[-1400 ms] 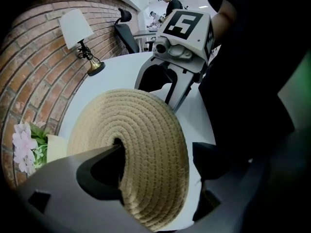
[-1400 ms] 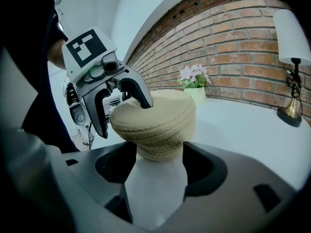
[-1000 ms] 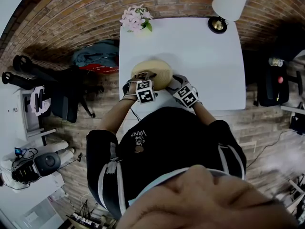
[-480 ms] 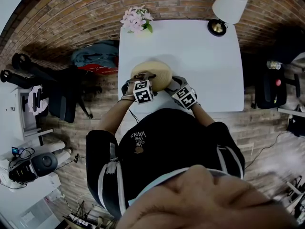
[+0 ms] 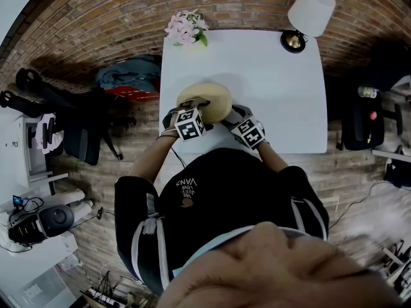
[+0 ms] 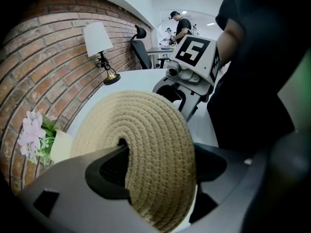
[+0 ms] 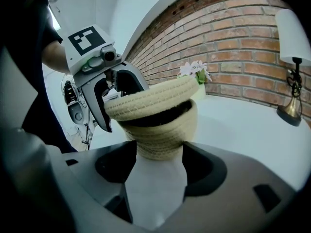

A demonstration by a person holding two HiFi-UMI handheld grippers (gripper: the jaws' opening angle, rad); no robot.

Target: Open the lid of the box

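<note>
1. At the left gripper [image 6: 158, 164]: pinches the lid [image 6: 141, 130] at its near rim with fingers [image 6: 104, 169] spread wide, one against the coiled top, the other behind the underside; holds it tipped up off the box.
2. As for the lid: looks light and soft, coiled from thick rope; likely flexes and sags rather than lifting as a stiff plate; offers a rough, non-slip weave; best taken at the thick rim, deep enough to stop the edge folding out of the pinch.
3. As for the box [image 7: 160, 130]: stands on the white counter [image 5: 270, 76], toward its near left part, mouth showing as a dark gap under the raised lid; seems just as light and squashy, so apt to rise or slide with the lid unless pinned.
4. At the right gripper [image 7: 159, 164]: clamps fingers [image 7: 114, 164] on the box's lower wall from both sides, steadying it; calls for a gentle squeeze low down, to avoid crushing the soft wall; nothing fragile here.
</note>
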